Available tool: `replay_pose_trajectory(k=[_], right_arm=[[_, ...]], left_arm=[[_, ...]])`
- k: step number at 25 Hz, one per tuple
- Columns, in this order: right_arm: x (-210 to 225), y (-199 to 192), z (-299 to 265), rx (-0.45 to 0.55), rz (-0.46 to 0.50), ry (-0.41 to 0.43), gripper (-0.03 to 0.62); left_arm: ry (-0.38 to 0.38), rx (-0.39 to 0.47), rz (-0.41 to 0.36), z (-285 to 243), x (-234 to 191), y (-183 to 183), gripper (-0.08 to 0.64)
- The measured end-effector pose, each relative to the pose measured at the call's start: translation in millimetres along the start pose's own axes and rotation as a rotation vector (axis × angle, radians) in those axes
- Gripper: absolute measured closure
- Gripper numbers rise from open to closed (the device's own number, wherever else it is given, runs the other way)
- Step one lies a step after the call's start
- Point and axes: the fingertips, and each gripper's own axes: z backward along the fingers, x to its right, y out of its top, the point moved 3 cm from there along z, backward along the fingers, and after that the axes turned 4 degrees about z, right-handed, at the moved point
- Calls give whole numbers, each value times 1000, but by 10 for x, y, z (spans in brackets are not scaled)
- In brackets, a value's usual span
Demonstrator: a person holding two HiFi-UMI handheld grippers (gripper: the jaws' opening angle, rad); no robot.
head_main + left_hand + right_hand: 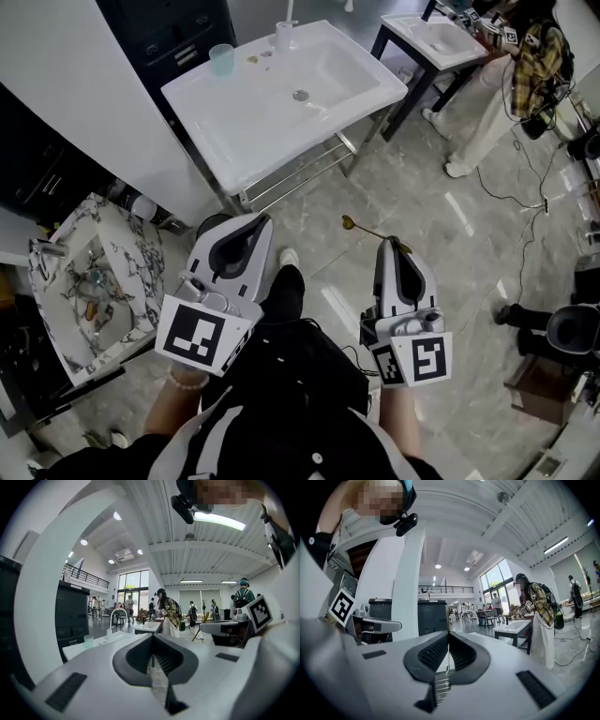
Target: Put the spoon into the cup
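A translucent green cup (221, 58) stands at the back left corner of a white sink counter (225, 122); it also shows in the left gripper view as the cup (88, 641). My right gripper (395, 243) is shut on the handle of a thin gold spoon (349, 223), whose bowl sticks out ahead over the floor. In the right gripper view the spoon (448, 654) is an edge-on sliver between the closed jaws of the right gripper (448, 637). My left gripper (255, 221) (152, 656) is shut with nothing in it. Both grippers hang over the floor, short of the counter.
The counter holds a basin and a faucet (284, 33) on a metal frame. A marble-patterned sink (122, 253) stands at the left. A second white sink (436, 37) and a person (525, 66) are at the upper right. Cables (525, 202) trail on the floor.
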Motion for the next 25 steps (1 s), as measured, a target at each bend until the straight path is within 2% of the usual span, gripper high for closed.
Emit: replay_pose_trajectory(k=[11,17,25], right_arm=[[276,-9,-605,-20,20,17,584],[403,57,-1174,-29,37,84,584],[488,170,-1864,-33,22,152,584]], left_arm=[[13,23,20,-570,-346,83,558],[71,35,41,-933,-691,149,558],[106,29,67,-1373,-1111,221,558]])
